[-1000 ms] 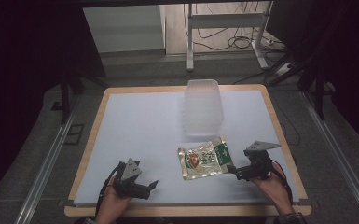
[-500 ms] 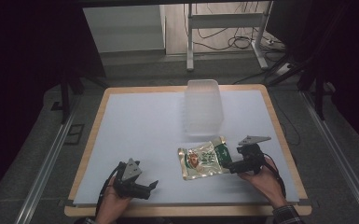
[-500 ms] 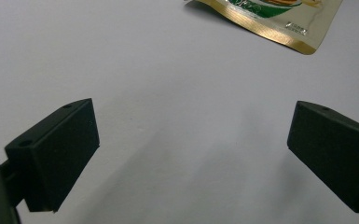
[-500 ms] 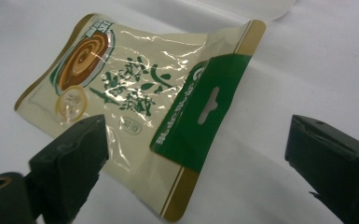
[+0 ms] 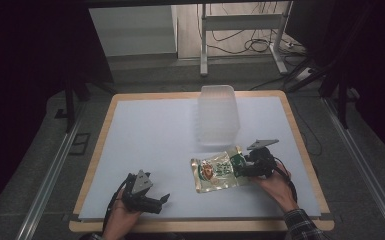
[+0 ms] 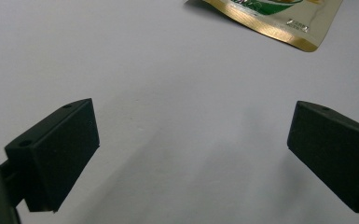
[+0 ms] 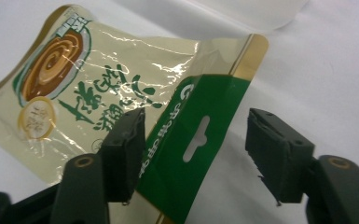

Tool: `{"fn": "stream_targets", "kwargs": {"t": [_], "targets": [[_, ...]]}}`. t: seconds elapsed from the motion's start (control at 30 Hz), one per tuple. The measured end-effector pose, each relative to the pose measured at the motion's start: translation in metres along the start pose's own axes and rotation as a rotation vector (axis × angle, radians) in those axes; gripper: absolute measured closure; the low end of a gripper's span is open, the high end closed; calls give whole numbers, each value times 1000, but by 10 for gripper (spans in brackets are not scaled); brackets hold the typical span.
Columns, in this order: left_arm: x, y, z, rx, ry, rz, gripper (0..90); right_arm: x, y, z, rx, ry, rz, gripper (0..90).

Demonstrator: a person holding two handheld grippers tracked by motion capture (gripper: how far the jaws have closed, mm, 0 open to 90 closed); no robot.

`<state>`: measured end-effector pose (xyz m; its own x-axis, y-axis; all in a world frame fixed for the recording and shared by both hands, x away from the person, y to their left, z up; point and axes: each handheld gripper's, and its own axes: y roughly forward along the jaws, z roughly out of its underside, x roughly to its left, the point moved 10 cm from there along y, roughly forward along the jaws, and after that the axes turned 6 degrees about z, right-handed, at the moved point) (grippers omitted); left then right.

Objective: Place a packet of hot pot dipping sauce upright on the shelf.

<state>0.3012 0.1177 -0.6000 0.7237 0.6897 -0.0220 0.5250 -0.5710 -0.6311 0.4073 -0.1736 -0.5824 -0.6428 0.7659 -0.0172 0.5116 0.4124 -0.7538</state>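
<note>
The flat gold-and-green foil pouch lies with its green header between the right gripper's parted jaws; the left gripper gapes wide over bare table.

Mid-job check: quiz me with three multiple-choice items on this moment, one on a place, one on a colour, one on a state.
1. Where does the clear plastic container stand relative to the snack pouch?
A. Beyond it, farther from the person
B. On top of it
C. Left of the left gripper

2. What colour is the pouch's header strip?
A. Red
B. Green
C. Blue

3. How is the right gripper?
A. Shut on the pouch
B. Open, astride the header
C. Shut, off the pouch

Answers: A, the high view shows it beyond; B, green around the hang hole; B, gaps show beside both jaws.
</note>
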Motion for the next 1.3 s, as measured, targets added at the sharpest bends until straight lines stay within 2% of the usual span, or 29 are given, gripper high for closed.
{"fn": "stream_targets", "kwargs": {"t": [0.2, 0.33, 0.37, 0.47, 0.57, 0.77, 1.0, 1.1, 1.3], "targets": [[0, 0, 0, 2, 0, -1, 21, 7, 6, -4, 18, -40, -5, 553], [-1, 1, 0, 4, 4, -4, 21, 13, 11, -3, 45, -101, 17, 644], [-1, 1, 0, 5, 4, -3, 21, 16, 12, -3, 43, -115, 13, 720], [-1, 1, 0, 5, 4, -4, 21, 20, 11, -5, 34, -153, 23, 812], [-1, 1, 0, 5, 5, -4, 21, 22, 10, -6, 36, -156, 30, 885], [0, 1, 0, 2, 2, -4, 21, 24, 3, -11, 5, -152, 37, 891], [0, 1, 1, 7, 3, -3, 21, 25, -7, -21, -34, -143, 12, 891], [0, 1, 1, 6, 1, -4, 21, 27, -11, -28, -51, -161, 9, 890], [0, 1, 1, 5, 0, -6, 21, 33, -21, -40, -71, -168, -21, 890]]}}
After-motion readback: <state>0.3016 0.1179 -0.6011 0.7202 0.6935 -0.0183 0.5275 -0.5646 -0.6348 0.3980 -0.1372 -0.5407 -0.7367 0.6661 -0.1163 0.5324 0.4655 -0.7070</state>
